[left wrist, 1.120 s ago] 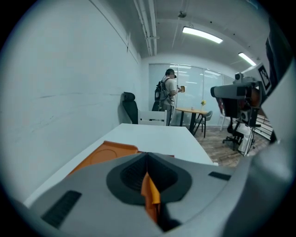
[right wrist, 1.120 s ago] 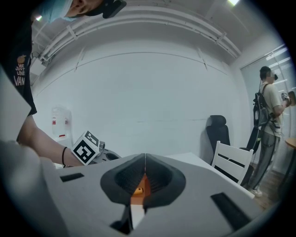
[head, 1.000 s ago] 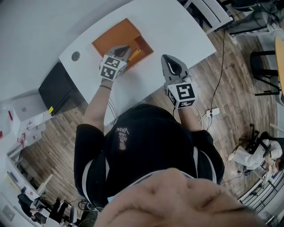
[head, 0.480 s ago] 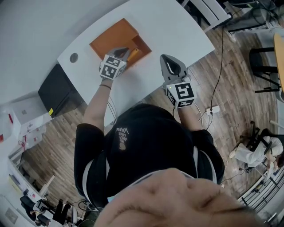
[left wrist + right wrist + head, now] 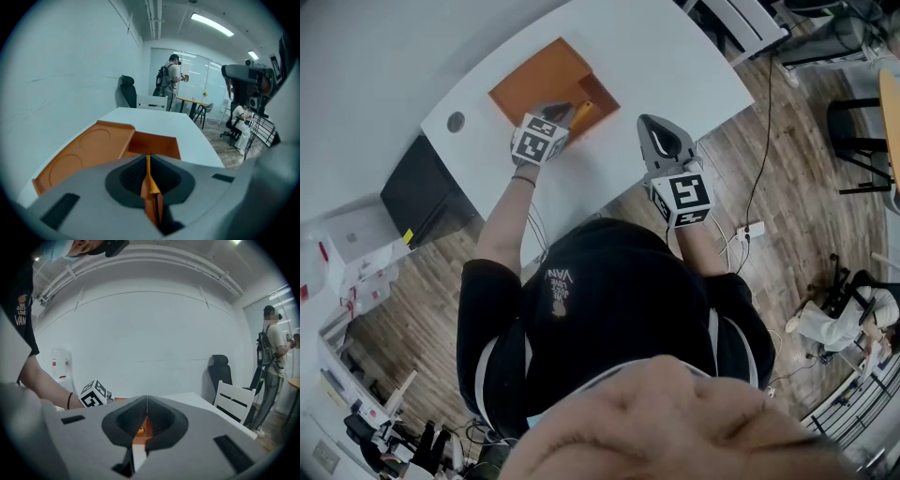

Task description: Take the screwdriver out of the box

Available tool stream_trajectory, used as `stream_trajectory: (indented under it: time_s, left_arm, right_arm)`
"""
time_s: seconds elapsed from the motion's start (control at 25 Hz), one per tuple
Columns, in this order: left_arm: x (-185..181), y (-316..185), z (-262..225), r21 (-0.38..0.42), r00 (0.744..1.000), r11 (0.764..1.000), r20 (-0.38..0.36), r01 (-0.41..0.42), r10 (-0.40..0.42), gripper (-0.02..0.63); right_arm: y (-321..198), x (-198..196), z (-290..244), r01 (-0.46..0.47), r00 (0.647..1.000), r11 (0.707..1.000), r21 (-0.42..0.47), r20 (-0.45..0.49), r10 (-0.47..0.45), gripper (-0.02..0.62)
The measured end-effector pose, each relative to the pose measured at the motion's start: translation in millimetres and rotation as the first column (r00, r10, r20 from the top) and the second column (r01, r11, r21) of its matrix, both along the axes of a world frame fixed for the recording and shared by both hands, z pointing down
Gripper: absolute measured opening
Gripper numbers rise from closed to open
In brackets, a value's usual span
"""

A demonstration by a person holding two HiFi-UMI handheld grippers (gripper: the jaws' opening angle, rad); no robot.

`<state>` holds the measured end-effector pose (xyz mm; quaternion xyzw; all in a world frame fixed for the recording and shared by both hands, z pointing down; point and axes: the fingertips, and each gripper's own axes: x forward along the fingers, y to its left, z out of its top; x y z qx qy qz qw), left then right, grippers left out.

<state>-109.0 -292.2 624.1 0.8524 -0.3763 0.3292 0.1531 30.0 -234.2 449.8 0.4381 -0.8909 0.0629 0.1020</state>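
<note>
Both shut, empty: left tool [image 5: 566, 110] dipped lower over the box [image 5: 536, 81], right tool [image 5: 649, 121] unmoved.

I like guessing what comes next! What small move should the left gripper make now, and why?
Probably open its jaws. The left gripper sits shut at the orange box, beside the screwdriver, and shut jaws can't take the handle.

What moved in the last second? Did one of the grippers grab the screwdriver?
Not much. The left gripper dipped a little lower over the orange box, with its jaws shut. Nothing was grabbed or let go. The screwdriver lies in the box as before, the box has not shifted on the table, and the right gripper stayed where it was, jaws shut.
</note>
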Motion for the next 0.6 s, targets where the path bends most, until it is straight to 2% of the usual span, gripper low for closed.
stream_trajectory:
  time_s: [0.4,0.52,0.6]
  left_arm:
    - [6,4,18,-0.082,0.999,0.996,0.016,-0.034,0.035,0.02]
    - [5,4,24,-0.107,0.999,0.994,0.025,-0.034,0.036,0.105]
    - [5,3,28,-0.118,0.999,0.992,0.033,-0.035,0.039,0.11]
  right_arm:
    - [-1,2,2,-0.007,1.0,1.0,-0.008,-0.003,0.007,0.012]
    - [-2,0,2,-0.006,1.0,1.0,-0.01,-0.005,0.006,0.012]
    - [-2,0,3,-0.004,1.0,1.0,-0.012,-0.006,0.004,0.012]
